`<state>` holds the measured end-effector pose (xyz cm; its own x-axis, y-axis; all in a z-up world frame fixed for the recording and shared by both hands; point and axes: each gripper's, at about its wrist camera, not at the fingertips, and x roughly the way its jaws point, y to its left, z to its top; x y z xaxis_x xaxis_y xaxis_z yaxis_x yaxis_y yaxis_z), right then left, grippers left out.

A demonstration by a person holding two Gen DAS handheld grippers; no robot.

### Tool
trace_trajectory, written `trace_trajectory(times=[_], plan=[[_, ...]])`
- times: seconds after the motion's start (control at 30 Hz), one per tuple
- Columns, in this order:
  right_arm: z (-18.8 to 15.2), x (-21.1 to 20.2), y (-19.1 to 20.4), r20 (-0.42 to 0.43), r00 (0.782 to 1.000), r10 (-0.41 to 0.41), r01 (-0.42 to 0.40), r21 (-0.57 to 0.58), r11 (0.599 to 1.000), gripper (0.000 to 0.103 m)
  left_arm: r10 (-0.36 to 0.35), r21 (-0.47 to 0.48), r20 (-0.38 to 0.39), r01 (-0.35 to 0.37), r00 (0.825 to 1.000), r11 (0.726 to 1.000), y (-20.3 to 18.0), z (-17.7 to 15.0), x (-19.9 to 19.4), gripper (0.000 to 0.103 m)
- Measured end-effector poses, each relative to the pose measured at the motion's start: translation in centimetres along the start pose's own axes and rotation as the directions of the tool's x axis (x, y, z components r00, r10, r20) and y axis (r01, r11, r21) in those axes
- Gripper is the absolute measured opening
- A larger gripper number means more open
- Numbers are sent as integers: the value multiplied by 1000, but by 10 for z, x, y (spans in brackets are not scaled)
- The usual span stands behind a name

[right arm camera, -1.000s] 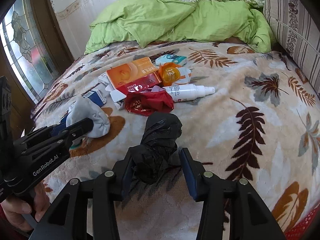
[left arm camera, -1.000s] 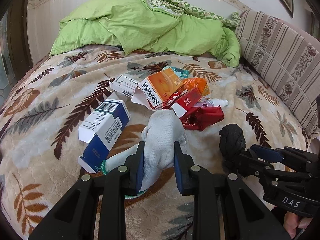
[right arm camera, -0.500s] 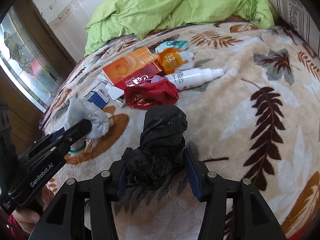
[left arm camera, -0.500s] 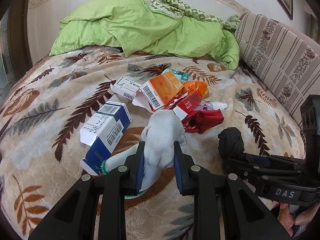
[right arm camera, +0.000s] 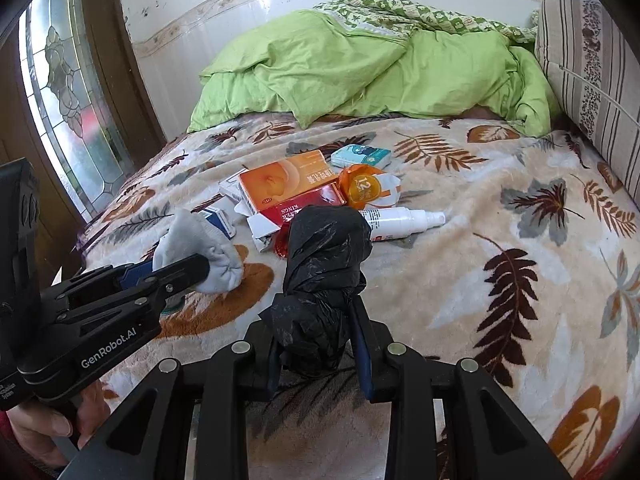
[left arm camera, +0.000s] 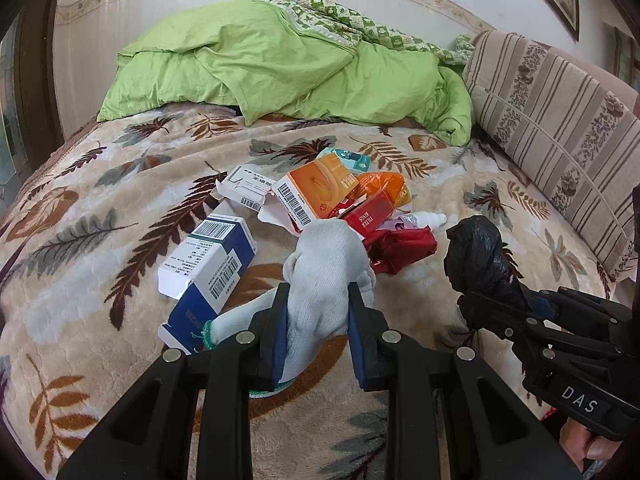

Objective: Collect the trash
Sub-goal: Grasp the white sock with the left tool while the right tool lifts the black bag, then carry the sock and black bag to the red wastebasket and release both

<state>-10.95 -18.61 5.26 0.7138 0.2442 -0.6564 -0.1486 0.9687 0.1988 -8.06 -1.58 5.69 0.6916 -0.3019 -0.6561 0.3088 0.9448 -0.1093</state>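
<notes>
right wrist view: one crumpled black plastic bag point(right arm camera: 324, 276) stands between the closing jaws of the right gripper point(right arm camera: 318, 344), pads pressing its lower part, over the leaf-print blanket point(right arm camera: 460, 280). just left, the left gripper point(left arm camera: 318, 332) is clamped narrow on one grey-white glove point(left arm camera: 326, 276). beyond them lies the trash pile: one blue-and-white box point(left arm camera: 208, 276), one white carton point(left arm camera: 248, 188), one orange box point(right arm camera: 284, 180), one red box point(right arm camera: 308, 204), one red wrapper point(left arm camera: 404, 248), one orange packet point(right arm camera: 364, 188), one white spray bottle point(right arm camera: 404, 220), one small teal box point(right arm camera: 360, 156). one green duvet point(right arm camera: 360, 68) behind.
</notes>
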Motion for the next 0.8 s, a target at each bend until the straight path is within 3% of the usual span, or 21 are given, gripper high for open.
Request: trace_trajectory(times=[0.43,0.8], plan=[[0,-5,-5,11,1000,-8,8,35,999,31,-11,14,4,11,1000,1000,-5,-3,-3,25],[-27,-80,-24,63,998,-15,7,134,991,31,-128,45,-4,128,992,991,-40,-18,-41,25]])
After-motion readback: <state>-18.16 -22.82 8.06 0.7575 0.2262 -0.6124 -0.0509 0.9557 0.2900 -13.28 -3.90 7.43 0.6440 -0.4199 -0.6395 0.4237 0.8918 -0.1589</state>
